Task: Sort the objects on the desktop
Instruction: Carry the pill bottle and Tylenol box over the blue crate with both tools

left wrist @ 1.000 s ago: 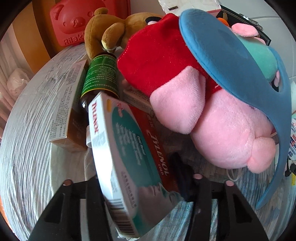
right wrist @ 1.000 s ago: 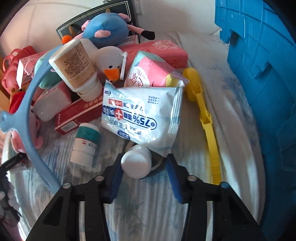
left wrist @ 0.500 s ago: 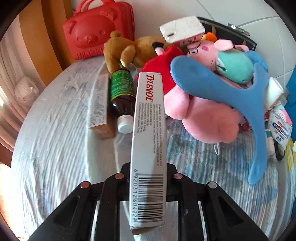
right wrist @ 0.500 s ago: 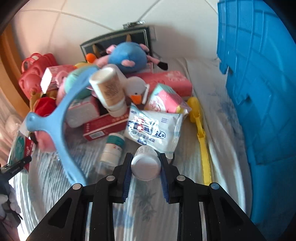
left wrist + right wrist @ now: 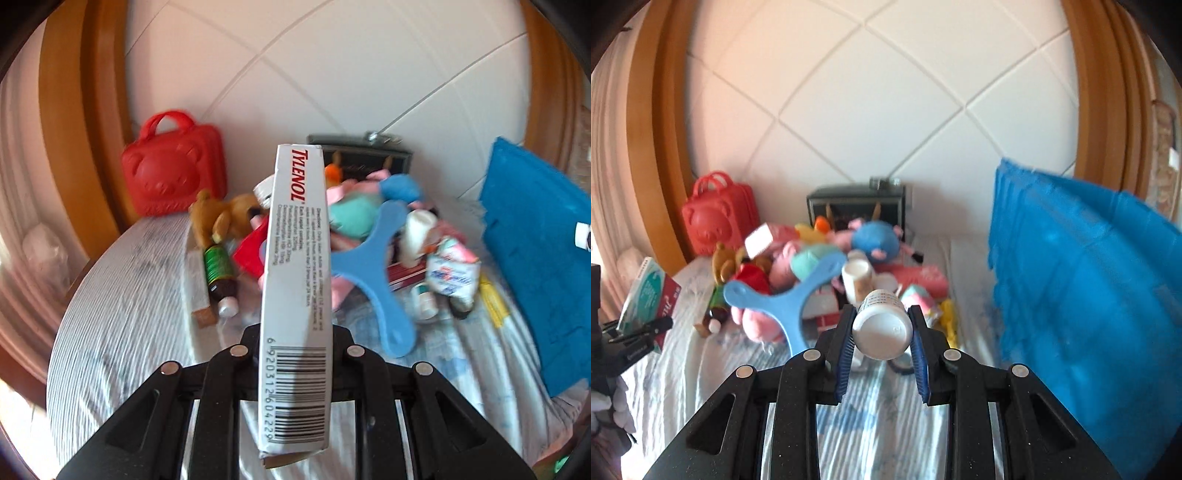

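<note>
My left gripper [image 5: 295,343] is shut on a white Tylenol box [image 5: 297,266], held on edge and lifted above the striped cloth. The box and left gripper also show in the right wrist view [image 5: 650,295]. My right gripper [image 5: 881,328] is shut on a white pill bottle [image 5: 882,325], lifted with its base toward the camera. A pile of objects lies beyond: a blue Y-shaped tool [image 5: 380,258], plush toys [image 5: 875,240], a brown syrup bottle [image 5: 219,273], a wipes packet [image 5: 452,273] and a small white bottle [image 5: 424,299].
A blue crate [image 5: 1089,295] stands at the right, also in the left wrist view [image 5: 539,266]. A red bear case [image 5: 173,173] and a dark frame [image 5: 857,206] stand against the tiled wall. A brown carton [image 5: 199,288] lies beside the syrup bottle.
Both grippers have risen and pulled back from the pile, carrying the Tylenol box and the pill bottle. The pile now looks smaller and farther away.
</note>
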The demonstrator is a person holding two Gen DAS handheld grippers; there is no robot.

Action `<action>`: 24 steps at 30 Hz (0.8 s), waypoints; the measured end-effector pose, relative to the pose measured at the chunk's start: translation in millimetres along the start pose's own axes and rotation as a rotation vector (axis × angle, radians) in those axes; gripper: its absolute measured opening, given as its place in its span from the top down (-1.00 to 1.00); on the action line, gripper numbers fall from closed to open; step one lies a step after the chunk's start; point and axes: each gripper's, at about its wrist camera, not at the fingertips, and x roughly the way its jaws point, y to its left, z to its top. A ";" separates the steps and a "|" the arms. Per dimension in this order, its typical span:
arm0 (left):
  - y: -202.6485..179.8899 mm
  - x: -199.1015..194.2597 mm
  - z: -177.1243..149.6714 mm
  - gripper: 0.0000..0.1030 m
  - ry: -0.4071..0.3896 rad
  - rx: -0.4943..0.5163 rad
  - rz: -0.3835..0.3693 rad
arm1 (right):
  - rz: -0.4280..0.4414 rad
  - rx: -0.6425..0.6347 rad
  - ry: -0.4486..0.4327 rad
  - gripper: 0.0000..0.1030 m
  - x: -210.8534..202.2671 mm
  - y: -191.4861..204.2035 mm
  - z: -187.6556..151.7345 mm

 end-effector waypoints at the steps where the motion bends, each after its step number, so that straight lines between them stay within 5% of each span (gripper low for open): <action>1: -10.1 -10.6 2.6 0.64 -0.023 0.005 -0.029 | -0.021 -0.004 -0.031 0.47 -16.1 -1.1 3.3; 11: -139.3 -68.7 37.4 0.64 -0.191 0.112 -0.224 | -0.158 0.041 -0.237 0.47 -127.1 -68.1 18.3; 18: -280.9 -113.5 62.1 0.64 -0.267 0.170 -0.323 | -0.264 0.084 -0.321 0.47 -177.9 -175.0 23.7; 24: -390.3 -142.2 66.5 0.64 -0.266 0.212 -0.373 | -0.331 0.104 -0.310 0.47 -188.0 -263.0 17.4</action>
